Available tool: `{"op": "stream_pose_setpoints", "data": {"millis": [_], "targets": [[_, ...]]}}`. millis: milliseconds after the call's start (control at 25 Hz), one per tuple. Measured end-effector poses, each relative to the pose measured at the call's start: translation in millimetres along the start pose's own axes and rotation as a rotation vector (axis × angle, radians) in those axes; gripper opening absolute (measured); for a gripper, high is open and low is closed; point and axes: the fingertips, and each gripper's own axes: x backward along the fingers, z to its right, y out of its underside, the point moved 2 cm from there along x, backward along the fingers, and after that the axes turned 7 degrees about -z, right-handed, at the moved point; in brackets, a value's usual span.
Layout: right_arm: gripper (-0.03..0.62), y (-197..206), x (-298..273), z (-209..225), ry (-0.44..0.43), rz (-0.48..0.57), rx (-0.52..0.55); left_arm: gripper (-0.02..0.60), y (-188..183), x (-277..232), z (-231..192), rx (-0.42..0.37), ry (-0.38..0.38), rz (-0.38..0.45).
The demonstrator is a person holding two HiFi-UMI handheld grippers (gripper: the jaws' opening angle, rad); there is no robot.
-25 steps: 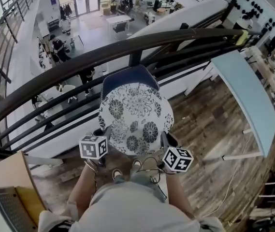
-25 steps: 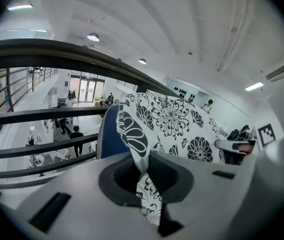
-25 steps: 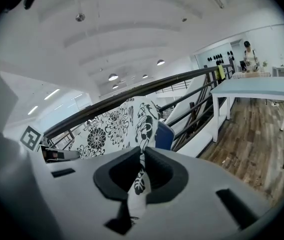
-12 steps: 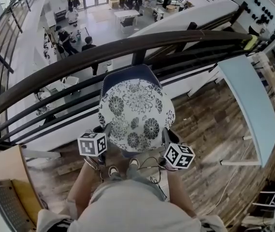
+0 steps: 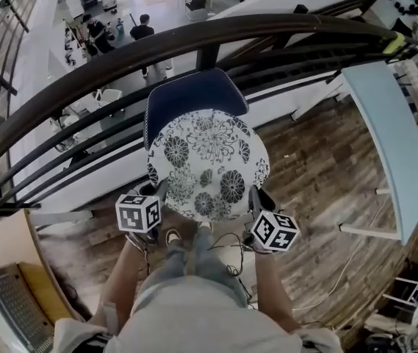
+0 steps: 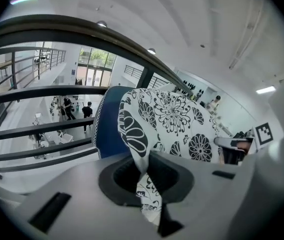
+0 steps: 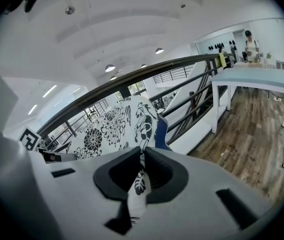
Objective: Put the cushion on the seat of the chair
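Since a second ago, more of the blue chair [image 5: 190, 94] has come into sight beyond the cushion [image 5: 209, 164], which now sits nearer the person. The left claw [image 5: 156, 193] and right claw [image 5: 256, 198] each pinch the cushion's near rim, one on either side.

The gripper views show what the head view cannot: each claw is closed on only a thin fold of the printed cover, with the left claw [image 6: 144, 171] biting at one edge and the right claw [image 7: 142, 171] at the other. The fabric could slide out, or the cushion could sag and tip forward off the seat's front.

The head view alone shows the cushion over the chair by the railing [image 5: 120, 65]. The seat is hidden beneath the cushion, so it may be resting there already or held just above. Letting go off-centre would leave it overhanging.
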Motion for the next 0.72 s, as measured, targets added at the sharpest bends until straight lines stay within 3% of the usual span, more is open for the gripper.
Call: {"op": "stream_pose_setpoints", "data": {"millis": [120, 240, 320, 480, 720], "targets": [[0.025, -25.8, 34.9, -15.6, -0.011, 0.016, -0.027, 0.025, -22.4, 40.5, 19.3, -0.029, -0.02, -0.02], [0.025, -26.8, 62.6, -61.8, -0.024, 0.067, -0.162, 0.025, -60.0, 99.4, 12.1, -0.166, -0.06, -0.086], [0.025, -31.7, 77.6, -73.1, -0.026, 0.073, -0.206, 0.025, -75.8, 119.7, 17.5, -0.207, -0.077, -0.114], [0.025, -38.9, 82.4, -61.7, -0.021, 0.022, -0.216, 0.025, -77.4, 110.8, 32.8, -0.203, -0.069, -0.17], [0.025, -6.7, 55.4, -38.0, 0.001, -0.059, -0.254, 0.025, -37.5, 69.2, 21.1, -0.181, -0.066, -0.272]]}}
